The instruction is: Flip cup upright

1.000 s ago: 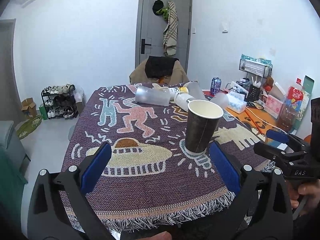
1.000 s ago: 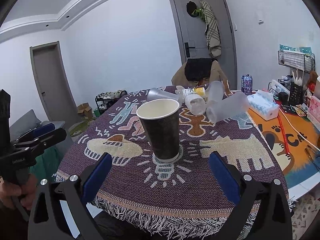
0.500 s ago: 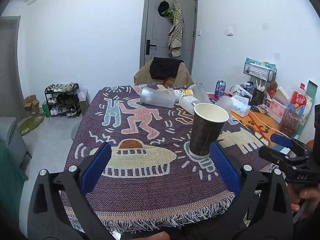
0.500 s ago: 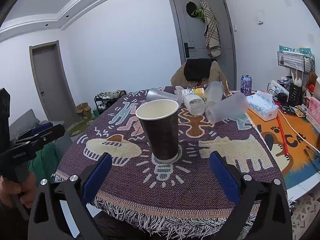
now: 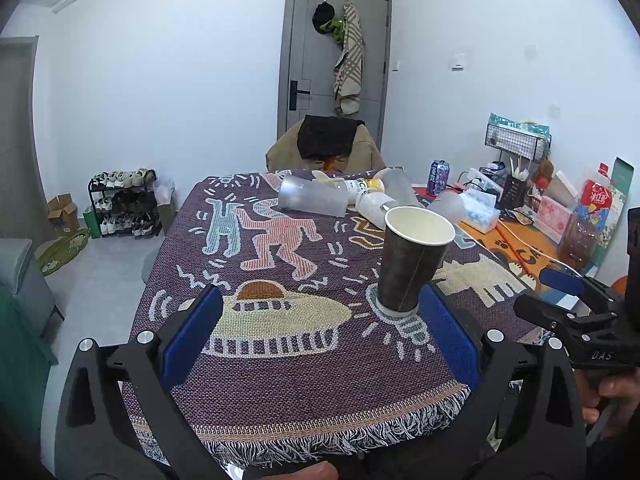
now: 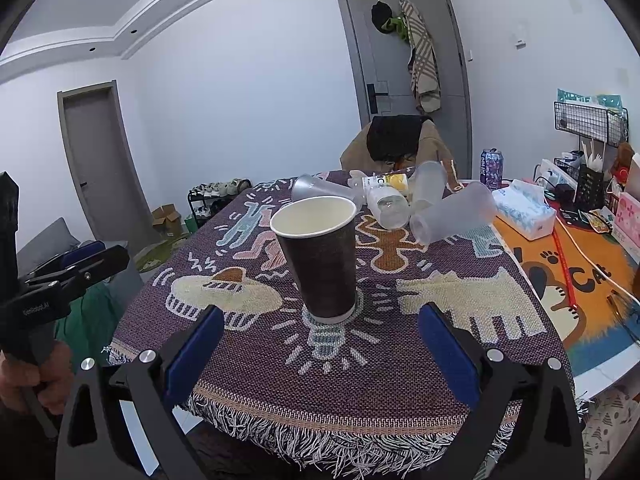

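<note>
One round table draped in a purple woven cloth (image 5: 304,380) with fringed edge and cartoon figures occupied most of both views. Beyond its far edge stood a chair hung with a tan and black garment (image 6: 400,140), in front of a grey door (image 5: 308,60). The left gripper (image 5: 316,332), a black two-finger tool with blue pads, was held above the near edge of the cloth with its fingers spread wide and nothing between them; in the right wrist view it appeared at the left edge, off the table. The right gripper (image 6: 320,344), of the same construction, was likewise fully spread and empty, positioned above the near fringe. The dark brown paper cup with white interior (image 6: 320,256) stood upright, mouth upward, on the light-bulb motif of the cloth, in the near-centre part of the table. In the right wrist view the cup stood ahead of the gap between the right fingers, apart from both pads; in the left wrist view its base appeared just beside the right-hand pad, and contact could not be determined. Several frosted translucent plastic cups (image 6: 452,216) lay on their sides near the far edge of the table, well apart from the paper cup. A white tissue pack (image 6: 524,212) and a purple drink can (image 6: 491,166) stood on the adjoining orange mat.
</note>
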Action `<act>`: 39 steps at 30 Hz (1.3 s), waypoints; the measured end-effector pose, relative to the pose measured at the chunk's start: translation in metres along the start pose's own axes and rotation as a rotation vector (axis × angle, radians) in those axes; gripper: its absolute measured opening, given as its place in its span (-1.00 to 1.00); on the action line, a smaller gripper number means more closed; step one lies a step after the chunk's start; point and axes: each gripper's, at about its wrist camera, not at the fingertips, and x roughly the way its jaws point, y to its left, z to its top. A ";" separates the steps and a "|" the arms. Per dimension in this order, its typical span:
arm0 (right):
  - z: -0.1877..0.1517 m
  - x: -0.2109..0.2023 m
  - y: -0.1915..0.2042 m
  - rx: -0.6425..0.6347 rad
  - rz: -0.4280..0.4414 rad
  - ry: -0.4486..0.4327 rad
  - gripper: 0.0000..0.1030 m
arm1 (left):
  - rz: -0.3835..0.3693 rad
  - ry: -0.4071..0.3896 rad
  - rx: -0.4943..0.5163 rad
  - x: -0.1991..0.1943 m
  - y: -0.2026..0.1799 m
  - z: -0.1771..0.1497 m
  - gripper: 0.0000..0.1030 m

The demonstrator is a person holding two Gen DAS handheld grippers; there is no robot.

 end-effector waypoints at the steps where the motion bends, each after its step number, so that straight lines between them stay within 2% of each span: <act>1: 0.000 -0.001 0.000 0.000 0.000 -0.001 0.85 | 0.000 0.000 0.000 0.000 0.000 0.000 0.89; 32: 0.001 -0.009 0.001 -0.009 -0.024 -0.017 0.85 | -0.005 -0.012 0.003 -0.002 -0.004 -0.001 0.89; 39: -0.002 -0.002 -0.001 -0.006 -0.028 -0.002 0.85 | 0.018 -0.020 -0.007 -0.001 -0.001 -0.003 0.89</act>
